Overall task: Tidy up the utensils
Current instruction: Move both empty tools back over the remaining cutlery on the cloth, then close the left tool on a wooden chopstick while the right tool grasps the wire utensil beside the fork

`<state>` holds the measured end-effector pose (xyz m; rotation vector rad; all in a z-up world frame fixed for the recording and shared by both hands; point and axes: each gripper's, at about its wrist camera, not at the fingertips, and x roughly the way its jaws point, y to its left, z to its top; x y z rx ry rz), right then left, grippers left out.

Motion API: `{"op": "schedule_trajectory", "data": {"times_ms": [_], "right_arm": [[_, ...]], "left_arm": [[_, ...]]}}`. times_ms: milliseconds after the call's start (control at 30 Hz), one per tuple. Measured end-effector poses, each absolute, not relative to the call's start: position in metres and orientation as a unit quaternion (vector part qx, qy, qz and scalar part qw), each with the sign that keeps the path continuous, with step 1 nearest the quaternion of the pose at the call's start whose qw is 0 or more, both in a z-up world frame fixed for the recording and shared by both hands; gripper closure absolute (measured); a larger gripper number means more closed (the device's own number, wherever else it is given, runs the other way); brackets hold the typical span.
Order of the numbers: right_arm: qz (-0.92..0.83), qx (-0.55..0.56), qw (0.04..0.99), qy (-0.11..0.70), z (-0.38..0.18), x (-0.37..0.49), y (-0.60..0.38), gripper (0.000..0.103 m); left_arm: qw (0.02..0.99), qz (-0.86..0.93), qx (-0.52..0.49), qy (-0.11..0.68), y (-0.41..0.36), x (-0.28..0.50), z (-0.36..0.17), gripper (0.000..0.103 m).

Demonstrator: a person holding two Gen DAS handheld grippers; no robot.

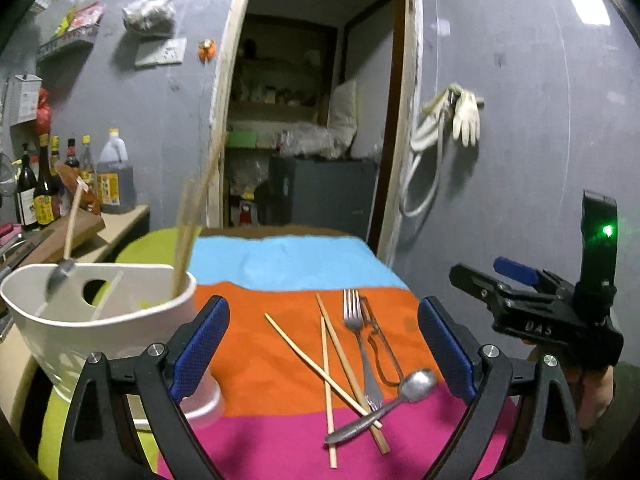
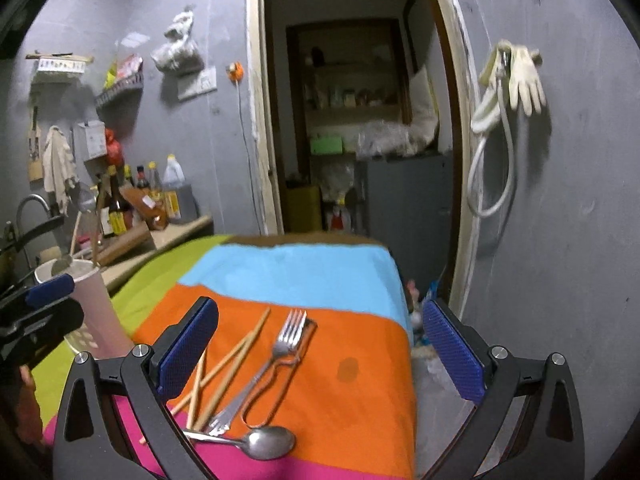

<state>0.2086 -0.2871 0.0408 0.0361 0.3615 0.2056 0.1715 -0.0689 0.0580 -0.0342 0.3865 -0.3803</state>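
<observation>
On the striped cloth (image 1: 280, 264) lie three wooden chopsticks (image 1: 327, 376), a metal fork (image 1: 354, 320), a metal spoon (image 1: 416, 384) and a wire-handled peeler (image 1: 382, 344), crossed in a loose pile. My left gripper (image 1: 322, 348) hovers open just before the pile, nothing between its blue pads. In the right wrist view the fork (image 2: 280, 356), the spoon (image 2: 266, 442) and the chopsticks (image 2: 232, 364) lie low and left between the wide-open fingers of my right gripper (image 2: 320, 352). A white utensil holder (image 1: 100, 312) at the left holds a spoon and chopsticks.
The right gripper (image 1: 488, 272) floats beside the table's right edge. A counter (image 1: 120, 220) with bottles (image 1: 44, 192) stands behind the holder. An open doorway (image 1: 312, 120) and a grey wall with hanging gloves (image 1: 466, 116) lie beyond. The table drops off at the right (image 2: 412, 360).
</observation>
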Motion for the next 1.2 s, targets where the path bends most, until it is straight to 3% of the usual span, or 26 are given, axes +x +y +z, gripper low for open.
{"op": "schedule_trajectory", "data": {"times_ms": [100,333,533,900,1200], "right_arm": [[0.111,0.026,0.972,0.208,0.033,0.220,-0.291,0.009],[0.132,0.036,0.948,0.288,0.014,0.253,-0.293,0.029],[0.148,0.035,0.928,0.340,0.000,0.278,-0.287,0.045],[0.166,0.058,0.888,0.425,-0.027,0.319,-0.272,0.063],[0.148,0.043,0.880,0.448,-0.031,0.337,-0.266,0.067]], "left_arm": [[0.956,-0.191,-0.012,0.223,-0.077,0.182,0.049,0.014],[0.936,-0.185,0.012,0.299,-0.093,0.214,0.026,0.049],[0.912,-0.179,0.003,0.370,-0.099,0.251,0.004,0.070],[0.882,-0.157,-0.029,0.444,-0.089,0.292,-0.017,0.085],[0.855,-0.160,-0.060,0.489,-0.080,0.311,-0.024,0.090]]}}
